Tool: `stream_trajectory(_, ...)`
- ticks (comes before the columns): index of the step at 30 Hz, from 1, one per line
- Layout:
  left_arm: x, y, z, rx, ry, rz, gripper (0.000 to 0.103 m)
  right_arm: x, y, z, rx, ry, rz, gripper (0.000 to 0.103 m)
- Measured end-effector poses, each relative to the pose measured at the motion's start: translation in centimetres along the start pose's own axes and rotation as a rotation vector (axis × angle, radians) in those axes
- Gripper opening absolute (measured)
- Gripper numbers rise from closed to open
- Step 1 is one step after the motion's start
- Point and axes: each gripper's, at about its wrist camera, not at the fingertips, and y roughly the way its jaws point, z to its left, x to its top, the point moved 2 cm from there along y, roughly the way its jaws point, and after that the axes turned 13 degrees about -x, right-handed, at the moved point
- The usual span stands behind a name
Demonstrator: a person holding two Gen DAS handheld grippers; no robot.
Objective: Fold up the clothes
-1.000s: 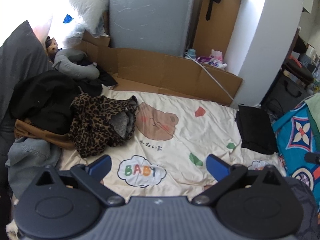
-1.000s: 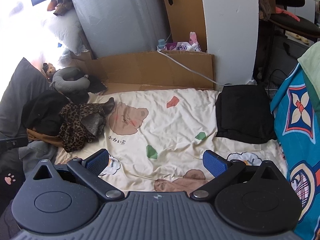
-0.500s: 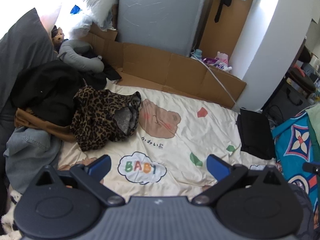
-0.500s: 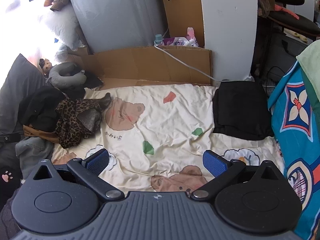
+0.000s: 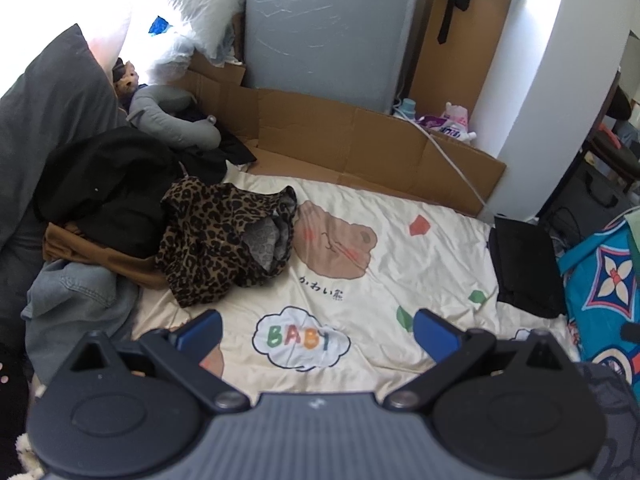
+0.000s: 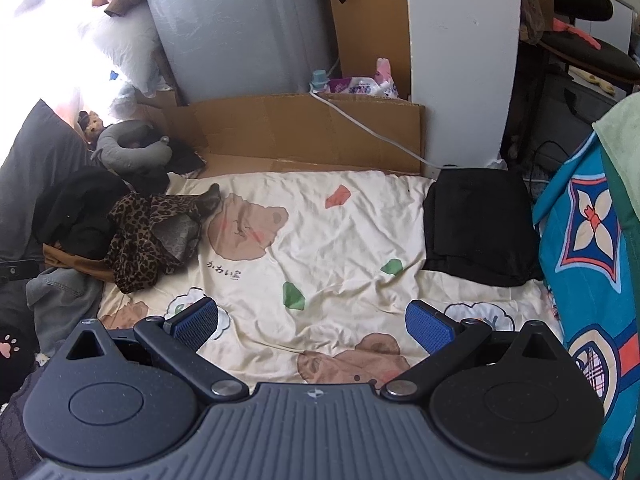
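A crumpled leopard-print garment [image 5: 224, 240] [image 6: 152, 236] lies at the left of the cream cartoon bedsheet [image 5: 360, 240] [image 6: 328, 240]. Behind it sit a black garment [image 5: 108, 184] [image 6: 76, 208], a brown one [image 5: 92, 252] and a grey denim piece [image 5: 76, 304] [image 6: 60, 292]. A folded black garment [image 5: 524, 264] [image 6: 476, 224] rests at the sheet's right edge. My left gripper [image 5: 318, 330] is open above the "BABY" cloud print, holding nothing. My right gripper [image 6: 312, 322] is open above the sheet's near part, empty too.
Cardboard panels [image 5: 360, 140] [image 6: 312, 132] and a grey wrapped appliance [image 5: 324, 28] [image 6: 240, 32] stand behind the bed. A grey neck pillow [image 5: 172, 120] and dark pillow [image 5: 44, 120] lie at the left. A blue patterned cloth [image 5: 600, 280] [image 6: 588, 248] borders the right.
Both grippers have pulled back and risen a little, so the bed looks smaller and further off. Their fingers stay open and the clothes have not moved.
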Motion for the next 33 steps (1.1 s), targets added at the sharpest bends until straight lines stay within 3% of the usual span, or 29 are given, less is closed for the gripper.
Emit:
stream_trajectory(13,0.6,-0.3,1.7,-0.017,-0.026,-0.022,0.102,0.8,-0.6,0.3,-0.016,0.027,-0.048,0.103)
stream_trajectory(22,1.9,-0.9,4.3,-0.024,0.016,-0.047,0.101,1.0,-0.3,0.9,-0.039,0.05,-0.056,0.103)
stream_trajectory(33,2.7,-1.0,7.8,-0.021,-0.007,-0.039,0.101,1.0,-0.4,1.9,-0.006,0.048,-0.061,0.102)
